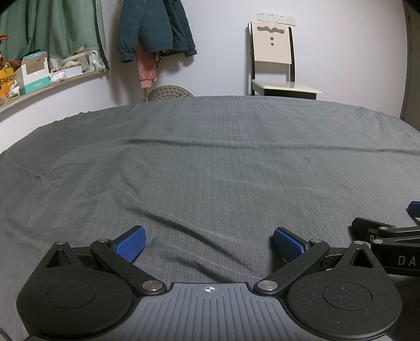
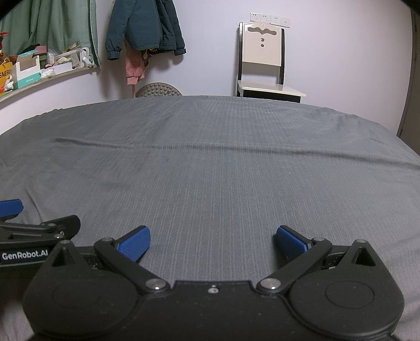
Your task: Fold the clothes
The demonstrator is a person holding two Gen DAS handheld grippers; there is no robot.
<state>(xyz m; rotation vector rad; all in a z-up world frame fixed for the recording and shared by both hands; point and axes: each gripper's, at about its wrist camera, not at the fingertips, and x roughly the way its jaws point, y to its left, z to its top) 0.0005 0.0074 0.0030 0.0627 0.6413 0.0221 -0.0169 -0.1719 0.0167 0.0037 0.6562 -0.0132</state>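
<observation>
Left wrist: left gripper (image 1: 208, 245) and right gripper (image 2: 212, 244) both gape wide, empty, side by side over bare grey sheet (image 1: 210, 162); chair (image 1: 273, 60) and hanging jacket (image 1: 155, 26) beyond.

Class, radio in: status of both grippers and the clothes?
Left gripper open, empty. Right gripper open, empty. No garment on the grey bedsheet. Nothing in the way.

A bed (image 1: 210, 162) under a grey ribbed sheet fills the foreground, lightly creased. Behind it stands a plain pale wall (image 1: 218, 52). A cream chair (image 1: 273, 60) with dark frame sits against the wall, a row of sockets (image 1: 275, 17) above it. A dark teal jacket (image 1: 155, 26) hangs over a pink garment (image 1: 147, 68). At left, a cluttered shelf (image 1: 52, 84) runs below a green curtain (image 1: 52, 26). Light is even.
</observation>
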